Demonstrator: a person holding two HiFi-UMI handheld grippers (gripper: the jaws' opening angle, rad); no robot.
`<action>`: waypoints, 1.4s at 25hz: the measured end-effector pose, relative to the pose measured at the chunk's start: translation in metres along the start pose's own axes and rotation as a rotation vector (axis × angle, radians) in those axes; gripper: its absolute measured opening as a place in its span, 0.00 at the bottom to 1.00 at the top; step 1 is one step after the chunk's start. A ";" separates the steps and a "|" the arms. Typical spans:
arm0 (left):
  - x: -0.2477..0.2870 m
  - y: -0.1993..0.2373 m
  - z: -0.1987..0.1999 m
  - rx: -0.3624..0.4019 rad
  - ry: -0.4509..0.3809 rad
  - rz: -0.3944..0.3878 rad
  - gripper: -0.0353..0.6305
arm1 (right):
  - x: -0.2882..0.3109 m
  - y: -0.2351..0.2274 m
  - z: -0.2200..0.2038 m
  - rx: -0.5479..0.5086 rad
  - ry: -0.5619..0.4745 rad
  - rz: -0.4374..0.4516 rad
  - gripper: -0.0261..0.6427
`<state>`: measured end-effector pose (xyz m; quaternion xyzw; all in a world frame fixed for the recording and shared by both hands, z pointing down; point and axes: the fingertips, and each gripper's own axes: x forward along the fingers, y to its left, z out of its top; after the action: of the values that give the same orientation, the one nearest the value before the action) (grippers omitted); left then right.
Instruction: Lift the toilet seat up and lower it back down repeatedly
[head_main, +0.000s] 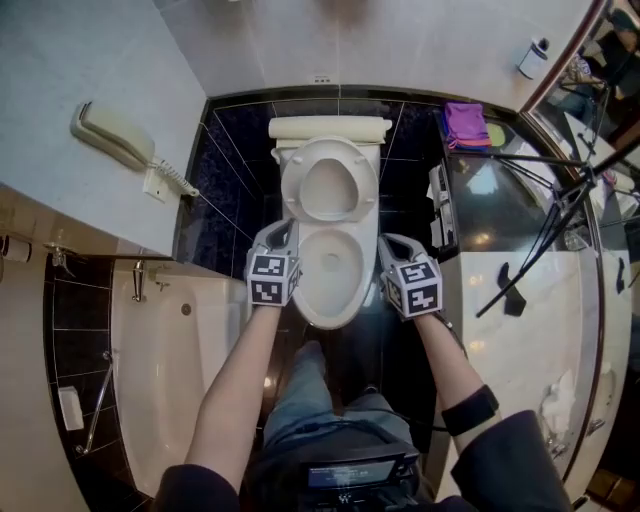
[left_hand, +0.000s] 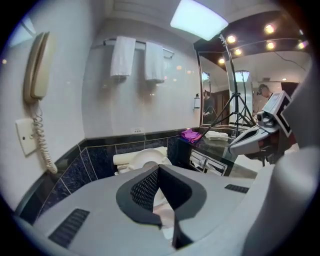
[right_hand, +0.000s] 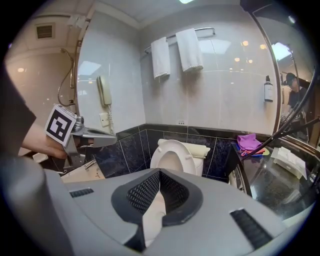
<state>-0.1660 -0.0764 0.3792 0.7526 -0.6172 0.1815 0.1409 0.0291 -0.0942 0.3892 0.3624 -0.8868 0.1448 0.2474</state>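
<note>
Two grippers are recorded flanking the bowl (head_main: 335, 275) in the head view.

Left gripper (head_main: 284, 230): held at the bowl's left rim. Its jaws are closed tip to tip and nothing is gripped (in the left gripper view only white porcelain is seen through the gap behind the tips).

Right gripper (head_main: 386, 241): held at the bowl's right rim. Its jaws are likewise drawn together and empty. Contact with the rim cannot be told for either gripper.

Seat (head_main: 330, 185): raised, standing upright at the far end of the bowl and leaned back against the cream tank (head_main: 330, 128). In the right gripper view the ring is seen face-on beyond the closed tips and well apart from them.

Surroundings noted:
- A phone (head_main: 112, 135) is mounted on the left wall, with its coiled cord hanging below.
- A bathtub (head_main: 170, 380) lies near left, beside the person's bare forearm.
- Towels (right_hand: 177, 52) are hung on a rail on the far wall above the toilet.
- A purple cloth (head_main: 465, 125) is laid at the far end of the counter (head_main: 520, 300), right of the toilet.
- A tripod (head_main: 560, 215) stands over the counter at right.
</note>
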 end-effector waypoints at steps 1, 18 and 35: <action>-0.017 -0.005 0.003 -0.001 -0.009 0.009 0.04 | -0.012 0.002 0.001 -0.002 -0.003 0.001 0.06; -0.188 -0.066 0.020 -0.035 -0.126 0.063 0.04 | -0.142 0.043 -0.004 -0.029 -0.057 0.004 0.06; -0.216 -0.083 -0.013 -0.032 -0.085 0.026 0.04 | -0.171 0.048 -0.040 -0.014 -0.025 -0.038 0.06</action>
<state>-0.1235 0.1350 0.2950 0.7493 -0.6350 0.1413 0.1241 0.1133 0.0541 0.3265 0.3792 -0.8838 0.1292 0.2416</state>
